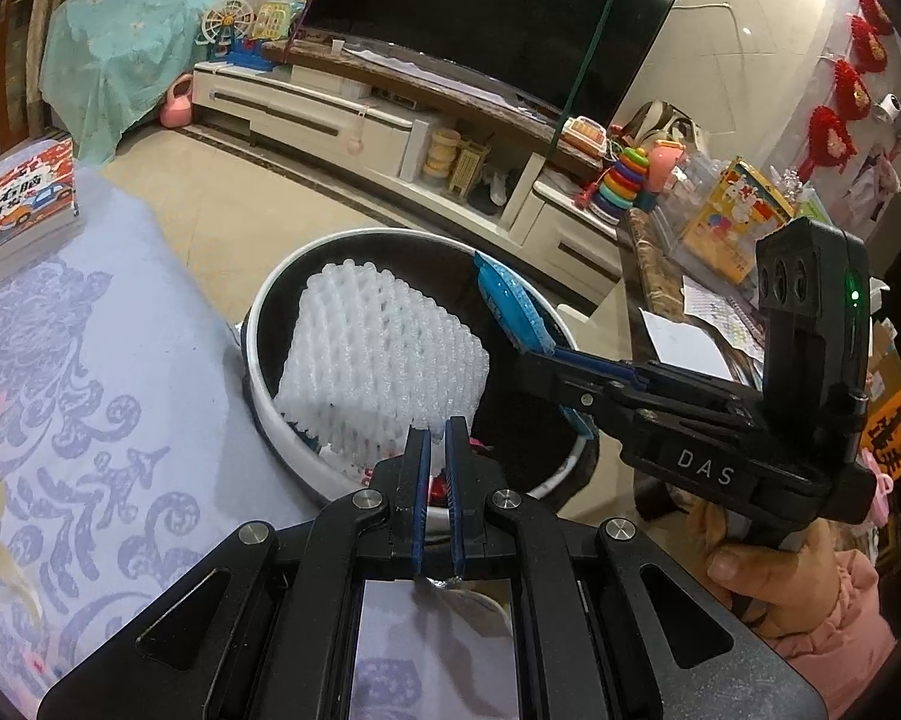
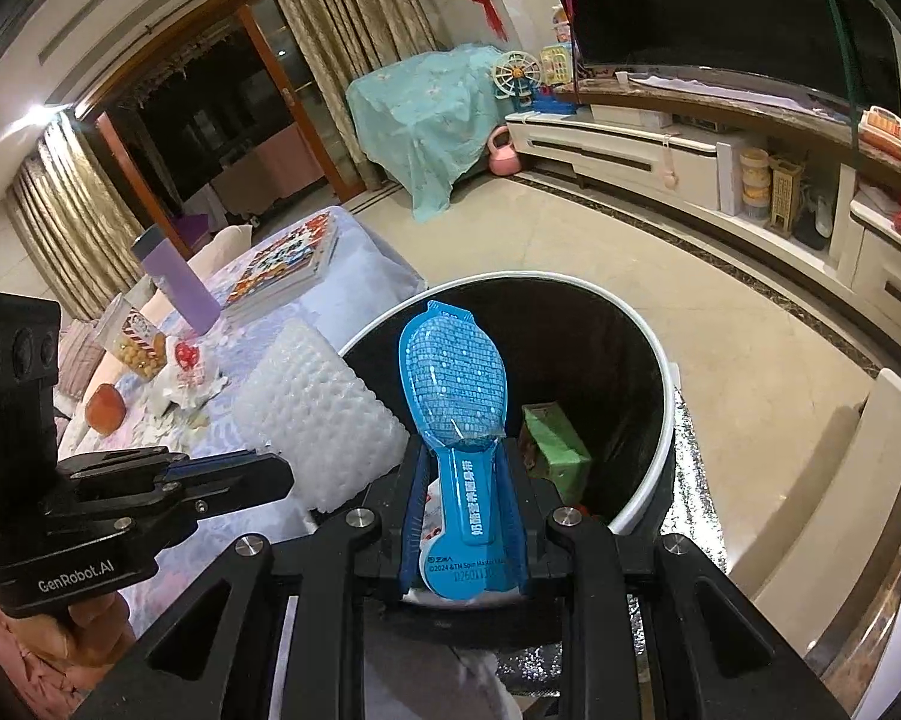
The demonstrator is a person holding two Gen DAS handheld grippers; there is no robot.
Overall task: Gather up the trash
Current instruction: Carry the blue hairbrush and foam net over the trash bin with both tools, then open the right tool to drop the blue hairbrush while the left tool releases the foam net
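A round white-rimmed trash bin (image 1: 258, 324) with a black liner stands beside the table; it also shows in the right wrist view (image 2: 660, 432). My left gripper (image 1: 437, 438) is shut on a white foam fruit net (image 1: 384, 354) and holds it over the bin's near rim; the net also shows in the right wrist view (image 2: 318, 414). My right gripper (image 2: 459, 480) is shut on a blue plastic blister package (image 2: 456, 384) and holds it above the bin's opening; the package also shows in the left wrist view (image 1: 510, 306). A green carton (image 2: 555, 444) lies inside the bin.
The table has a lilac patterned cloth (image 1: 90, 420). On it are books (image 2: 288, 264), a purple bottle (image 2: 177, 282), a snack jar (image 2: 138, 342), an orange object (image 2: 105, 411) and paper scraps (image 2: 186, 396). A TV cabinet (image 1: 342, 120) stands across the floor.
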